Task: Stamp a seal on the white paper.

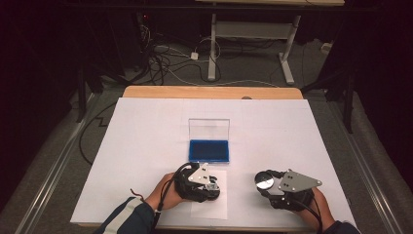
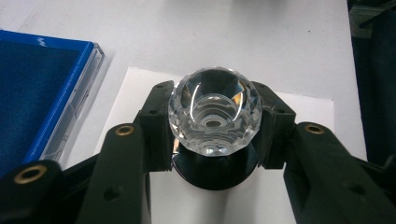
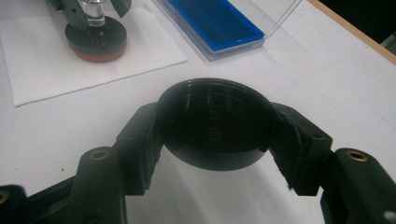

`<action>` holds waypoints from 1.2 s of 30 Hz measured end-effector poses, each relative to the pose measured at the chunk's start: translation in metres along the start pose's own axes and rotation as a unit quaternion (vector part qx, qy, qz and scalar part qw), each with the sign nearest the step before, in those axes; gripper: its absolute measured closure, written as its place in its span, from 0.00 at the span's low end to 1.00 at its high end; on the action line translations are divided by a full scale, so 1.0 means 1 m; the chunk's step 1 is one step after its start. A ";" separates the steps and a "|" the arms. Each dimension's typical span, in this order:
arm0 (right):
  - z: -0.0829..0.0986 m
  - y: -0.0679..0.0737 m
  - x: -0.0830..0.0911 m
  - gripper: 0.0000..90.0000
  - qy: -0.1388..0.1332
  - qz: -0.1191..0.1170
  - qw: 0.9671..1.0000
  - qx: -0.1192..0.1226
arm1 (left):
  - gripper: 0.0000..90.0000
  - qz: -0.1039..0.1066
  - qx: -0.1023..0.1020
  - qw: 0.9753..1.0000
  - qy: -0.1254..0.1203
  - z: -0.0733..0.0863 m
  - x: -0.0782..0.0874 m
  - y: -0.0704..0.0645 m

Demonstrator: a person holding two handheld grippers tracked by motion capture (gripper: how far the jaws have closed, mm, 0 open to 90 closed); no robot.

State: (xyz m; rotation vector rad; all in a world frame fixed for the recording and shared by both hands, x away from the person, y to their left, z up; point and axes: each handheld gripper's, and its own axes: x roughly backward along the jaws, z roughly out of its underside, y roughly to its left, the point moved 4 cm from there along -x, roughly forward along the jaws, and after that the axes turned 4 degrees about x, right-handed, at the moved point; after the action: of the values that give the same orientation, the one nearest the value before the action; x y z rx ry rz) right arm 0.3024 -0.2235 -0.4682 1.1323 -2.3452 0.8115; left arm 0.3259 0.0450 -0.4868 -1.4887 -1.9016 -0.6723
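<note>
Two grippers at work beside an open blue case [image 1: 209, 150].
The left gripper [image 2: 214, 123] clamps a faceted crystal knob [image 2: 214, 116] over a black base [image 2: 215, 170]; the right gripper [image 3: 215, 128] grips a black disc [image 3: 214, 122].

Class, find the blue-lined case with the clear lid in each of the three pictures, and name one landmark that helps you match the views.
High view: the blue-lined case lies at table centre, lid raised, just beyond the left gripper.
Left gripper view: its corner sits at the left edge, beside the white paper sheet.
Right gripper view: it lies at top centre, right of the paper sheet.
Shared landmark: the white paper sheet under the left gripper.
</note>
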 end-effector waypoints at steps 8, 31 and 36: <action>0.000 0.000 0.000 0.43 0.001 -0.001 1.000 0.001 | 0.60 -0.001 0.001 1.000 0.000 0.000 0.000 0.000; 0.000 0.001 -0.001 0.43 0.002 -0.002 1.000 0.001 | 0.60 -0.004 -0.003 1.000 -0.001 0.001 -0.001 0.000; 0.000 0.000 0.000 0.43 0.001 -0.001 1.000 0.000 | 0.60 -0.011 -0.007 1.000 0.000 0.001 -0.001 -0.001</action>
State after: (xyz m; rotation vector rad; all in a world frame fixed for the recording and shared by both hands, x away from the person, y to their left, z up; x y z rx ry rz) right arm 0.3022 -0.2233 -0.4683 1.1334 -2.3425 0.8121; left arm 0.3250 0.0446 -0.4882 -1.4793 -1.9194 -0.6960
